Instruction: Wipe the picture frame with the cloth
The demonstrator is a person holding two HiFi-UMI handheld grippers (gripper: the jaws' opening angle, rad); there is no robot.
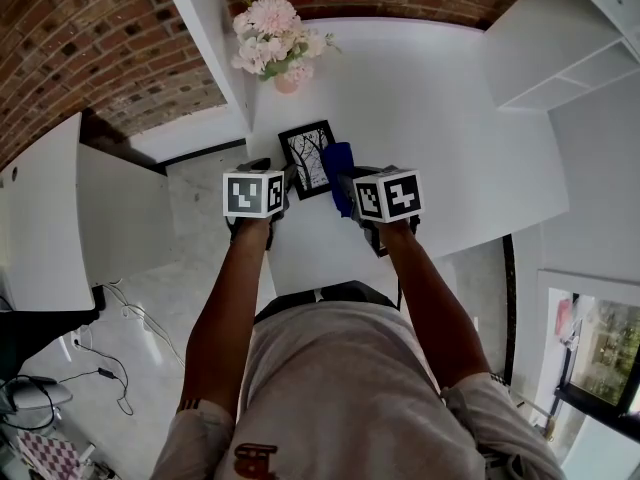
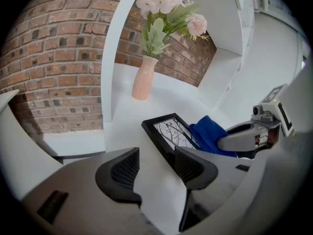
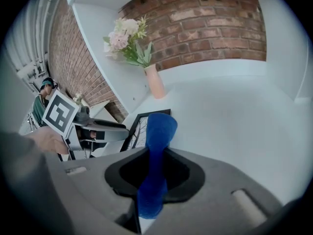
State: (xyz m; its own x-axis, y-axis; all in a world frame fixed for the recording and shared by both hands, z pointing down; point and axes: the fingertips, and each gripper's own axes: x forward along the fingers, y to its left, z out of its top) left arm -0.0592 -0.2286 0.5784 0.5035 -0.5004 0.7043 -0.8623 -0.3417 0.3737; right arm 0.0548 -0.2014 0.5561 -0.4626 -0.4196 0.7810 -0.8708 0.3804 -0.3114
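The frame (image 1: 308, 158) sits on the white table (image 1: 440, 118), with a vase (image 1: 287, 80) of flowers beyond it. At the frame's right edge, the right gripper (image 3: 152, 173) pinches the blue cloth (image 3: 157, 131). The left gripper (image 2: 155, 164) is at its near-left corner, jaws apart and empty.

Head view: left gripper (image 1: 277, 174) and right gripper (image 1: 352, 183) are covering the picture frame (image 1: 308, 156)'s near edge. The cloth (image 1: 338, 166) pinched in the right gripper is hiding the frame side next to it.
Left gripper view: its own right-hand jaw is masking the frame's near corner.
Right gripper view: the cloth is blocking much of the frame beyond the jaws.
Beyond both grippers, the flowers (image 1: 272, 30) are hiding most of the vase (image 1: 287, 84).
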